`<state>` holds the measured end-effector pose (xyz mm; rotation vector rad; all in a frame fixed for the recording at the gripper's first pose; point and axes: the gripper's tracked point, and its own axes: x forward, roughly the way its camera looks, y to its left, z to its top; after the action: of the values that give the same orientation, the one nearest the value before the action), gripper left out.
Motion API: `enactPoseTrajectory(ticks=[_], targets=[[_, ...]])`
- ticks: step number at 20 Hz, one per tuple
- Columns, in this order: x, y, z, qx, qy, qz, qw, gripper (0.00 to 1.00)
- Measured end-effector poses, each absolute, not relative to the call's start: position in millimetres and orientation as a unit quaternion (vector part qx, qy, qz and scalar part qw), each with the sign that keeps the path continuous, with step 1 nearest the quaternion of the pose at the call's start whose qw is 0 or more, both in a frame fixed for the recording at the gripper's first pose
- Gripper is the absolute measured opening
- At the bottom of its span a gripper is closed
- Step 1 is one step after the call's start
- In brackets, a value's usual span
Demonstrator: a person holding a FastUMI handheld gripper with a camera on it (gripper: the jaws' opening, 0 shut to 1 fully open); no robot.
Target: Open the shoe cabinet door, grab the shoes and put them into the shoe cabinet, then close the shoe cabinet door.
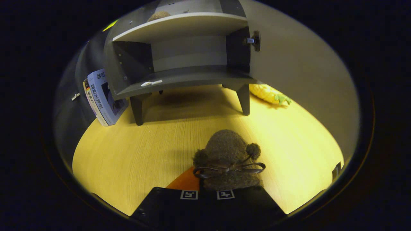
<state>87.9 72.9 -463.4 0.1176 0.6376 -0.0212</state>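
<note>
A fuzzy brown shoe [228,154] with two pompoms and a thin bow sits right at my fingertips, toe pointing toward the cabinet. My gripper [207,192] is shut on its near end, and the fingers stand close together under it. The grey shoe cabinet [179,77] stands on short legs beyond the shoe, with its door [295,64] swung open to the right. Its lower shelf is bare. A second fuzzy brown shoe [159,15] lies on the upper shelf [179,24].
Books [101,96] lean against the cabinet's left side. A yellow pineapple toy [268,93] lies on the wooden table [128,154] beside the cabinet's right leg, below the open door. An orange patch [184,183] shows under the shoe, left of it.
</note>
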Motion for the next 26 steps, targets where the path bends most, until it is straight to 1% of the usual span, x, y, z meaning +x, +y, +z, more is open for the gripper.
enactPoseTrajectory(ticks=[4,10,15,18,21,26], targets=[[87,63,-395,0.070,0.275,-0.013,0.959,0.06],[106,57,-233,0.061,0.175,-0.002,0.983,0.06],[124,67,-140,0.071,0.149,0.022,0.986,0.06],[144,79,-108,0.085,0.157,0.044,0.983,0.06],[182,85,-92,0.086,0.158,0.051,0.982,0.06],[273,87,-78,0.077,0.156,0.046,0.984,0.06]])
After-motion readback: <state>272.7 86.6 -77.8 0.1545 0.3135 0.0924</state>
